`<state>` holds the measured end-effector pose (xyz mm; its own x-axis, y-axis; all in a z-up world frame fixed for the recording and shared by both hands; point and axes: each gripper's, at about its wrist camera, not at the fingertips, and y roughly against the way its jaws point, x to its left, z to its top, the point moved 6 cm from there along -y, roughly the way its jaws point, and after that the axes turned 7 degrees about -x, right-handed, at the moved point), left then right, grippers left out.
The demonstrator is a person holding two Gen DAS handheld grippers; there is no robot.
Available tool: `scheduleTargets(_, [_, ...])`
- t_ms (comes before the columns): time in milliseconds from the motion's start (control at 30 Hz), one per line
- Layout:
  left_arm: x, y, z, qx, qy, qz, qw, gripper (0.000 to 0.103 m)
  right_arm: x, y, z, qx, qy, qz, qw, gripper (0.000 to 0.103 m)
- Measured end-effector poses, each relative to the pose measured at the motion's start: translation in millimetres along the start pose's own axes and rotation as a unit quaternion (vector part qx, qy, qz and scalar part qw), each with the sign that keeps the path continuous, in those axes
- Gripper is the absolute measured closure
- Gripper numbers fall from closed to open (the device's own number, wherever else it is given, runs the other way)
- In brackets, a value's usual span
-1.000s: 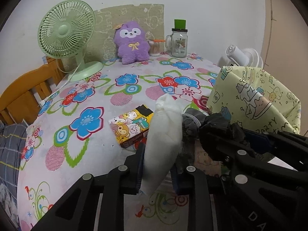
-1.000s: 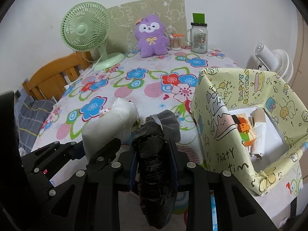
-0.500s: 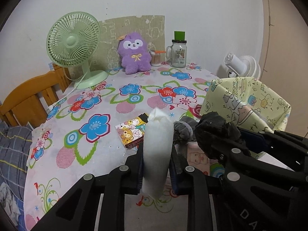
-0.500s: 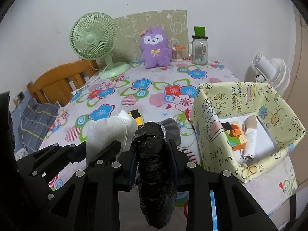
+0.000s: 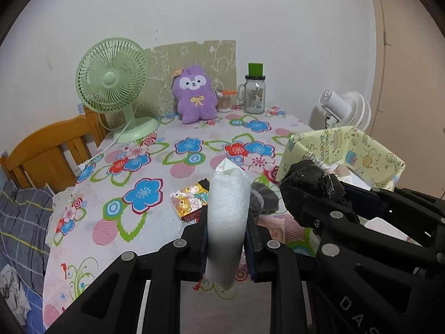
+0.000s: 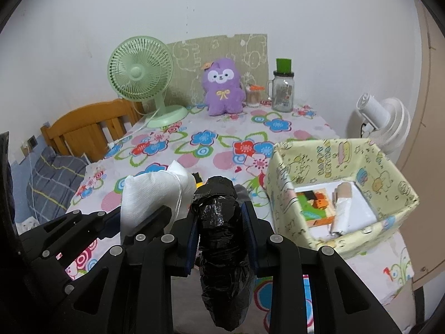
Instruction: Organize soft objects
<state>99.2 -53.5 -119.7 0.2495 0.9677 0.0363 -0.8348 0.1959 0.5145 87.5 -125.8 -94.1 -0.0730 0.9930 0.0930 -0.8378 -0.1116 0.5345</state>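
Note:
My left gripper is shut on a white soft pouch and holds it upright above the table's near edge; the pouch also shows in the right wrist view. My right gripper is shut on a black plastic-wrapped bundle, which also shows in the left wrist view. The two grippers are side by side. A yellow cartoon-print box stands to the right with a colourful pack and a wrapped roll inside. A grey soft item lies on the table behind the grippers.
A floral tablecloth covers the table. A green fan, a purple plush, a glass jar and a cotton swab tub stand at the back. A cartoon packet lies mid-table. A wooden chair is left, a white fan right.
Both grippers have risen and drawn back from the table with their loads still held. The views now look from higher up, and the inside of the yellow box shows more.

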Motion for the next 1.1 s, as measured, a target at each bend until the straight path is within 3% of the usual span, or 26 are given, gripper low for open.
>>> scheduleTargets(533, [-21, 28, 36, -0.033, -0.003, -0.01, 0.9994, 0.083, -18, 35, 34, -0.044, -0.001, -0.008, 0.999, 0.07])
scheduleTargets(1100, [-44, 37, 65, -0.059, -0.009, -0.014, 0.9981, 0.083, -45, 49, 58, -0.064, 0.008, -0.01, 0.998, 0.07])
